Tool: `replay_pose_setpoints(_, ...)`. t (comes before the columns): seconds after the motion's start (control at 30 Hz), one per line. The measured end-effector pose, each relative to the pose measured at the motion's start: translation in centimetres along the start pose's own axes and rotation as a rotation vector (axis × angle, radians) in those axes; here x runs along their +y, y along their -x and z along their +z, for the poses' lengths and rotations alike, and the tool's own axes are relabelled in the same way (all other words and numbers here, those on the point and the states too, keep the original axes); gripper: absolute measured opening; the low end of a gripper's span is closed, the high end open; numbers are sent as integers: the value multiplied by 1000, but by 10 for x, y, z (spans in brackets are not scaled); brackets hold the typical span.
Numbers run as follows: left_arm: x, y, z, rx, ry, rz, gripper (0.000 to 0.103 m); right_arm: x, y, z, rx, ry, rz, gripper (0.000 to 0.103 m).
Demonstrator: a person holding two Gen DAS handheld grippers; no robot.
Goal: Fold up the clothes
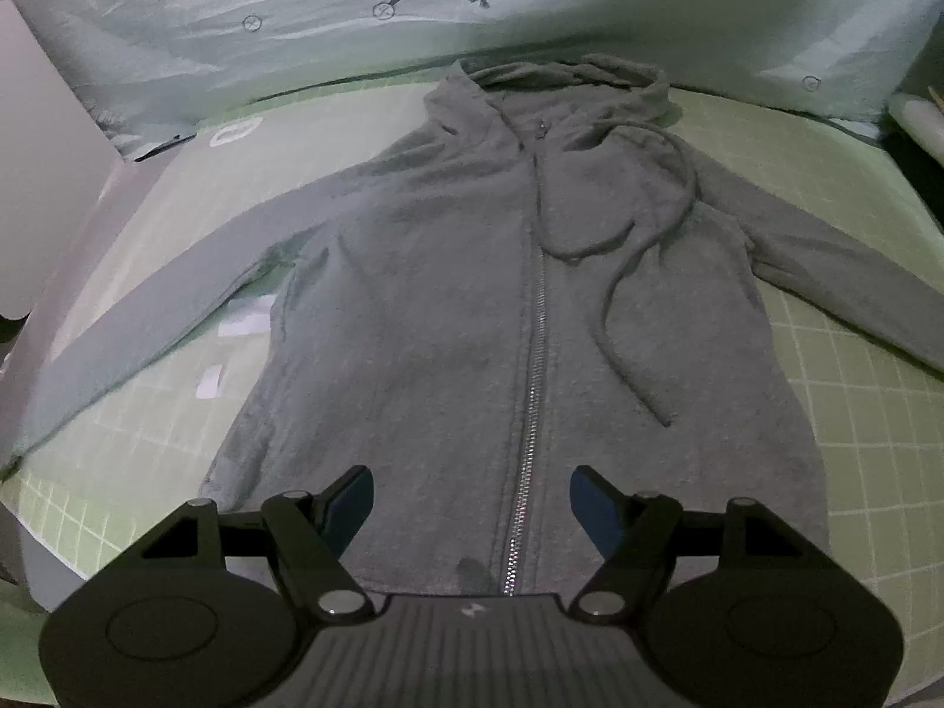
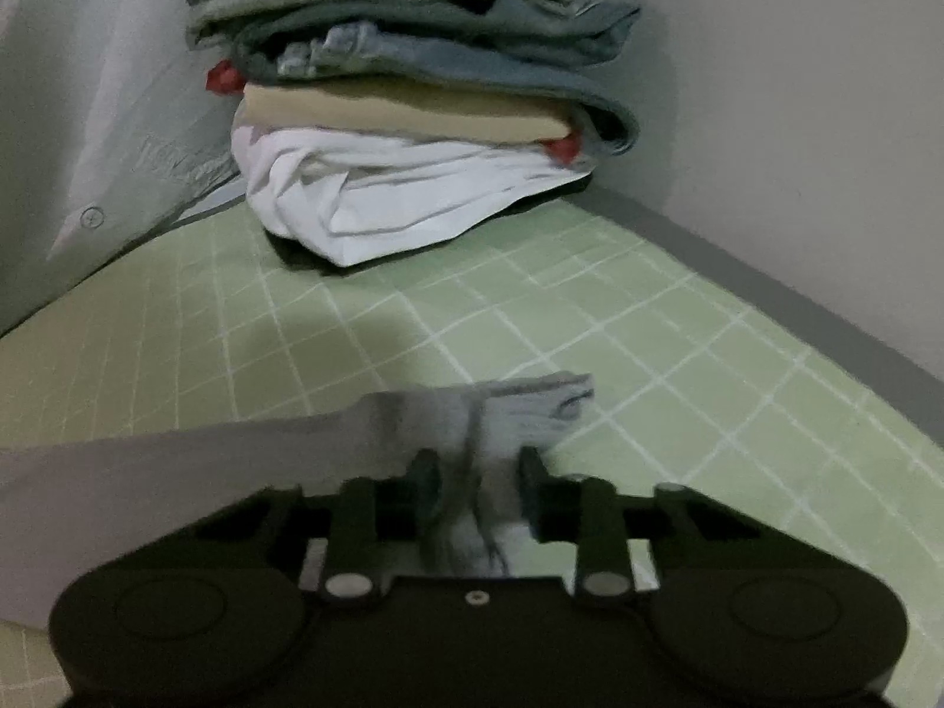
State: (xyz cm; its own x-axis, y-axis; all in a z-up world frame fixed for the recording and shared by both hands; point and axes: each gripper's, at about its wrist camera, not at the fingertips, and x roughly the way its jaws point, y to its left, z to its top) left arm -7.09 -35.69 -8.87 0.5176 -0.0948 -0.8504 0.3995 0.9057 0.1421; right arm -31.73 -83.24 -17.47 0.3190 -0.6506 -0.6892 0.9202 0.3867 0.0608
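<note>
Hoodie (image 1: 472,295) lies flat mid-frame on the green mat (image 1: 855,413). Left tongs (image 1: 472,507) gape wide above its hem; right tongs (image 2: 479,466) pinch the cuff (image 2: 519,407), a thin bite likely to slip when pulled.

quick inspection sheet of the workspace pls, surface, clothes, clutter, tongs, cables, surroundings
surface: green grid mat, mostly bare around the garment.
job's things: grey zip hoodie lies flat, face up, zipped, sleeves spread; its sleeve cuff is bunched at the right tongs; stack of folded clothes at the mat's far corner.
clutter: white paper scraps beside the hoodie.
grippers: left tongs open above the hem, holding nothing; right tongs closed on the cuff.
cables: nothing seen.
surroundings: carrot-print bedding behind the mat; plain wall.
</note>
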Motion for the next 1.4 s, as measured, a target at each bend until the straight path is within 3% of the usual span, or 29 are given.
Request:
replay_pose_setpoints(0.07, 5, 0, -2, 0, 12, 6, 74, -2, 13, -2, -21, 16, -61, 13)
replay_pose_setpoints(0.13, 10, 1, -3, -1, 25, 11, 74, -7, 19, -6, -24, 39, -140, 13)
replay_pose_setpoints(0.3, 39, -6, -4, 25, 132, 4, 74, -19, 23, -15, 23, 20, -145, 16)
replay_pose_setpoints(0.43, 63, -8, -2, 20, 189, 7, 75, 1, 45, -23, -8, 68, -108, 52)
replay_pose_setpoints(0.5, 78, -9, -1, 14, 216, 8, 78, 20, 57, -29, -20, 102, -80, 53)
replay_pose_setpoints(0.63, 111, -12, -1, 3, 264, 3, 79, 68, 75, -43, -37, 171, -55, 79)
replay_pose_setpoints(0.7, 129, -13, 1, -1, 280, 4, 79, 93, 85, -51, -37, 192, -37, 80)
replay_pose_setpoints(0.83, 173, -21, 5, -5, 351, 6, 81, 144, 106, -73, -36, 206, 54, 103)
replay_pose_setpoints(1.13, 281, -48, 10, -23, 486, 36, 83, 260, 150, -140, 63, 266, 199, 103)
replay_pose_setpoints(1.4, 380, -82, 3, 14, 559, 129, 85, 316, 175, -173, 78, 284, 163, 103)
